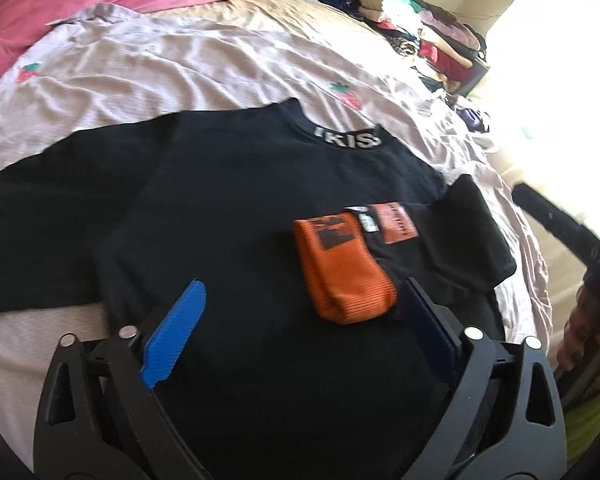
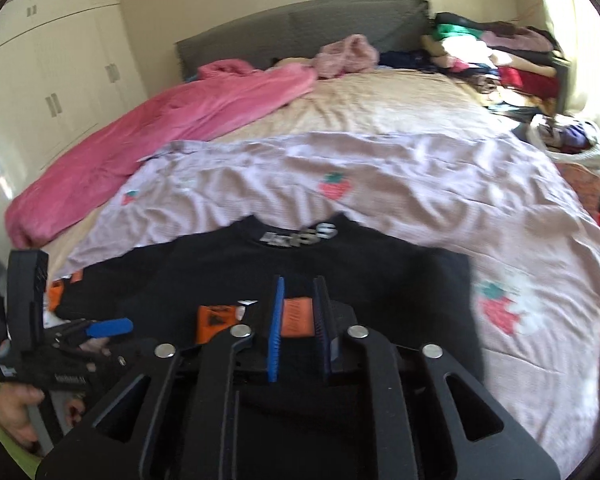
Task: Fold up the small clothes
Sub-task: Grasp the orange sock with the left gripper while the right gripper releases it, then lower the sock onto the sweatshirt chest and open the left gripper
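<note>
Looking down both wrist cameras, I am seeing a black T-shirt (image 1: 228, 216) lying flat on the bed (image 2: 400, 100), on top of a pale lilac sheet with strawberry prints (image 2: 380, 184). Its collar is pointing toward the headboard (image 2: 300, 28), and white lettering is showing on the neckband. An orange folded piece (image 1: 344, 272) is resting on the shirt's front, beside an orange patch (image 1: 394, 222).

I am holding the left tongs (image 1: 300, 300) wide apart over the shirt's lower part, the blue pads gripping nothing; the orange piece is sitting just inside the right-hand pad.

I am keeping the right tongs (image 2: 300, 312) only slightly parted above the shirt's chest. The orange patch is showing through the narrow gap, and I cannot tell whether any cloth is pinched there.

A pink blanket (image 2: 140, 128) is lying along the far side, with piled clothes (image 2: 500, 60) at the bed's corner.
</note>
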A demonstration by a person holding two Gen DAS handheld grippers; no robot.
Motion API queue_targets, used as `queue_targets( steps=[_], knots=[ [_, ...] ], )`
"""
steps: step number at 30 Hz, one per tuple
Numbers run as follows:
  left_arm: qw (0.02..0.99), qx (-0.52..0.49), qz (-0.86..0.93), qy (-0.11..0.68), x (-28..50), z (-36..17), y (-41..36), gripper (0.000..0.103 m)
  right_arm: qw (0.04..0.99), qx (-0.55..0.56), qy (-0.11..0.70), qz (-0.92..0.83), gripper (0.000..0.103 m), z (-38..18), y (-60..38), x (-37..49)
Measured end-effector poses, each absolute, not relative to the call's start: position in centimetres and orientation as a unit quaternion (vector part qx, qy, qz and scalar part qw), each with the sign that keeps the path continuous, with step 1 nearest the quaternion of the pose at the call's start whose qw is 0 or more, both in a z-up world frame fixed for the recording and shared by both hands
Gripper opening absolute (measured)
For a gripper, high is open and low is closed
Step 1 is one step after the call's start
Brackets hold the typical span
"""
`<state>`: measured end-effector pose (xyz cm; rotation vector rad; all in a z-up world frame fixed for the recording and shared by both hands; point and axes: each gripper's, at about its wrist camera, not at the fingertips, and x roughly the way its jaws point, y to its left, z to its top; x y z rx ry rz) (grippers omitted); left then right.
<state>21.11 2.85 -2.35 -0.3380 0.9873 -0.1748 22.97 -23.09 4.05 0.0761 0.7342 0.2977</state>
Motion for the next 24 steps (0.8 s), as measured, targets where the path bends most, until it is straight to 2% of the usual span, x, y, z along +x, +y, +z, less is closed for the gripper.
queue_targets(
  steps=[4,12,13,14,16,24],
  knots=[
    [0.846,-0.193,-0.094,0.488,22.5,-3.4,1.1,0.067,0.925,0.05,0.358,0.116,0.019,3.2,-26.8,21.8],
    [0.843,-0.172,-0.056,0.506,23.8,-6.1,-1.7,0.065,0.928,0.067,0.356,0.09,0.019,2.0,-30.9,20.4],
    [0.849,-0.161,-0.054,0.501,23.9,-6.0,-2.1,0.052,0.927,0.07,0.357,0.087,0.02,1.9,-31.1,20.4],
    [0.853,-0.15,-0.05,0.498,24.0,-5.9,-2.4,0.033,0.927,0.075,0.359,0.083,0.02,1.7,-31.4,20.4],
    [0.856,-0.152,-0.061,0.49,24.2,-5.6,-2.6,0.01,0.925,0.08,0.363,0.082,0.02,1.4,-31.7,20.4],
    [0.9,-0.094,-0.048,0.422,24.6,0.0,-0.3,0.006,0.922,0.056,0.373,0.086,0.02,1.1,-30.4,20.9]
  ],
)
